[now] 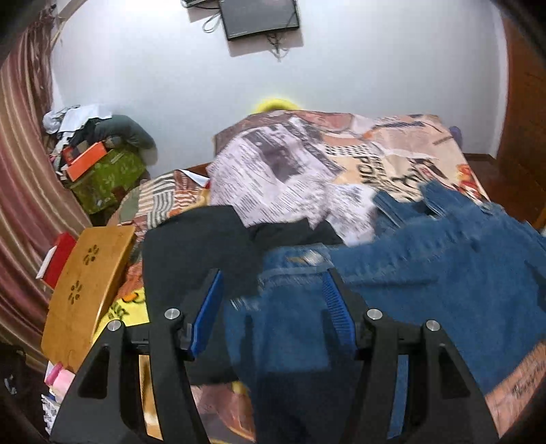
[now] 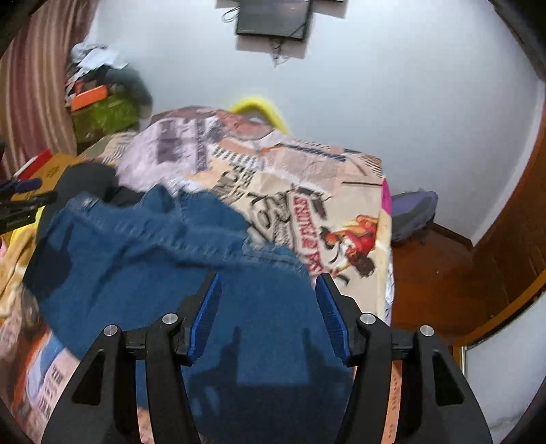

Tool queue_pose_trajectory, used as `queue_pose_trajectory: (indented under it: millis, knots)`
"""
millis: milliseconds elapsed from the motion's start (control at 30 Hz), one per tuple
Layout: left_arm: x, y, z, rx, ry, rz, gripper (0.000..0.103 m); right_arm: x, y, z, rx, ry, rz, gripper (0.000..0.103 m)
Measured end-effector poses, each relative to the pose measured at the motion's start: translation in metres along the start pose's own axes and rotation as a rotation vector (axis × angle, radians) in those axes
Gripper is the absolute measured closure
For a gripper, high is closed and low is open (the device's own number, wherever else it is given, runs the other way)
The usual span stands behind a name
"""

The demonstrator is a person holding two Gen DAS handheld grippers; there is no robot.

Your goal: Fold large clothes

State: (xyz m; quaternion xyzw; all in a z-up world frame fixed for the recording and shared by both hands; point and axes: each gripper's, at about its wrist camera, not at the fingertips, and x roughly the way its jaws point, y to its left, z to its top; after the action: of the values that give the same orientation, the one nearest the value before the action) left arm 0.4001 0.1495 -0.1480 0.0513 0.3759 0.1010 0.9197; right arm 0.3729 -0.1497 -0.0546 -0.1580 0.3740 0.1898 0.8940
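jeans (image 1: 426, 266) on printed bedsheet (image 2: 307, 191), left gripper (image 1: 273, 287) and right gripper (image 2: 268, 290) both released, print unreadable

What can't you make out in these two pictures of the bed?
- Jeans: motion blur smears them in both views; no telling whether they are folded.
- Black garment: left view, partly hidden under the jeans and printed cloth.
- Wall screen: cut off by the top edge.
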Motion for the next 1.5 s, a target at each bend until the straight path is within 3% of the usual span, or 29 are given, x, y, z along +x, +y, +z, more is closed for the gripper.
queue_pose_trajectory:
  millis: [233,500,567,700,967,1200,1500]
  knots:
    - [-0.031,-0.008,-0.039,-0.042,0.022,-0.11,0.044,-0.015,0.012,-0.017,0.037,-0.008,0.07,0.05]
    - [-0.053,0.01,-0.08,-0.197,0.047,-0.141,0.044,-0.023,0.032,-0.027,0.055,-0.007,0.097,0.048]
    - [-0.053,0.017,-0.09,-0.25,0.047,-0.142,0.043,-0.022,0.037,-0.031,0.065,-0.003,0.105,0.042]
    - [-0.038,0.024,-0.109,-0.355,0.106,-0.149,0.043,-0.012,0.045,-0.041,0.093,0.016,0.115,0.039]
    - [0.005,0.03,-0.139,-0.609,0.239,-0.352,0.043,0.023,0.048,-0.062,0.111,0.144,0.084,0.039]
    - [0.04,0.026,-0.148,-0.81,0.308,-0.527,0.037,0.023,0.055,-0.068,0.057,0.136,0.048,0.036]
    - [0.075,0.011,-0.138,-0.869,0.313,-0.498,0.028,0.023,0.061,-0.068,0.04,0.143,0.035,0.032]
